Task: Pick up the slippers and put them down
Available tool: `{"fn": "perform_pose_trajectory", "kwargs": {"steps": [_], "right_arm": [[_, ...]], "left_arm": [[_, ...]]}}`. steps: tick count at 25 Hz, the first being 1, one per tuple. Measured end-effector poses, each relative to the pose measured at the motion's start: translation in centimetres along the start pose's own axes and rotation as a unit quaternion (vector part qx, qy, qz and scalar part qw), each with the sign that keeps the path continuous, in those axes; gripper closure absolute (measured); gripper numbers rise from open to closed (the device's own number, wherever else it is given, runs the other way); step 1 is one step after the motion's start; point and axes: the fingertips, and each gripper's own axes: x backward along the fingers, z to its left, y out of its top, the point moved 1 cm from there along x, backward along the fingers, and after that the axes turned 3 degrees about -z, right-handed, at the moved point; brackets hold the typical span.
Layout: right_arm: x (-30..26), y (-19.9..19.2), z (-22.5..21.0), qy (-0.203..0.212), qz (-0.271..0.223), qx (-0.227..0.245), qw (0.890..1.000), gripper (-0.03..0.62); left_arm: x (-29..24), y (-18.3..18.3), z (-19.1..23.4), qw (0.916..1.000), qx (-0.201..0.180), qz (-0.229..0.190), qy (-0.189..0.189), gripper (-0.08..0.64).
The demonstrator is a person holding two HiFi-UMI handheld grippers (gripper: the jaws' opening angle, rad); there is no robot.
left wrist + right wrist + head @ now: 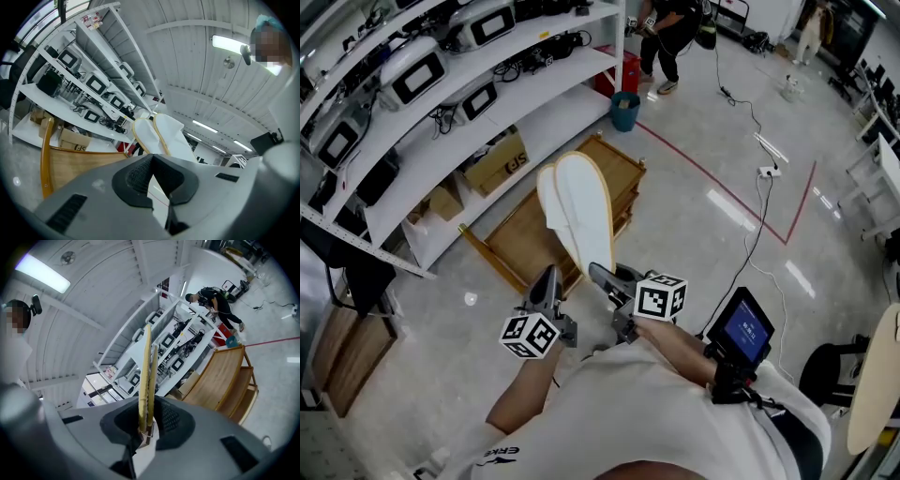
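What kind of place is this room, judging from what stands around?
Probably a workshop or laboratory storeroom: long white shelves carry rows of screened devices, cardboard boxes sit below, and red tape lines mark the glossy floor.

Glossy grey floor [694, 234] with a red tape line [712, 182]. On the left, white shelves [534, 80] carry devices and cables. A wooden rack [520, 239] lies near them, and a blue bin [624, 111] stands far. Ceiling lights [229, 43] are on.

The box [499, 161] at 10 o'clock says "SF". The white sleeve [502, 456] at 7 o'clock says "ERKE".
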Motion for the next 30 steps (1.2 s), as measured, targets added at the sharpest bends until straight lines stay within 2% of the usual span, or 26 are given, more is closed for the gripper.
{"fn": "perform_pose_trajectory", "kwargs": {"steps": [6,16,23,30], "right_arm": [[1.9,2.5,-1.5,-0.014,-0.025,-0.002,1.000,0.529],[5.4,8.6,-6.3,-0.018,-0.042,-0.007,0.999,0.529],[8.9,12.8,-10.6,-0.019,-0.059,-0.017,0.998,0.529],[11.5,15.6,-13.9,-0.016,-0.054,-0.025,0.998,0.529]], "left_arm": [[-2.3,-1.0,-2.3,0.9995,-0.006,0.019,-0.025,0.557],[-10.3,-2.7,-7.4,0.9982,-0.018,0.031,-0.048,0.557],[-15.5,-5.1,-11.1,0.9977,-0.025,0.035,-0.051,0.557],[-18.9,-7.0,-13.8,0.9985,-0.024,0.030,-0.039,0.557]]}}
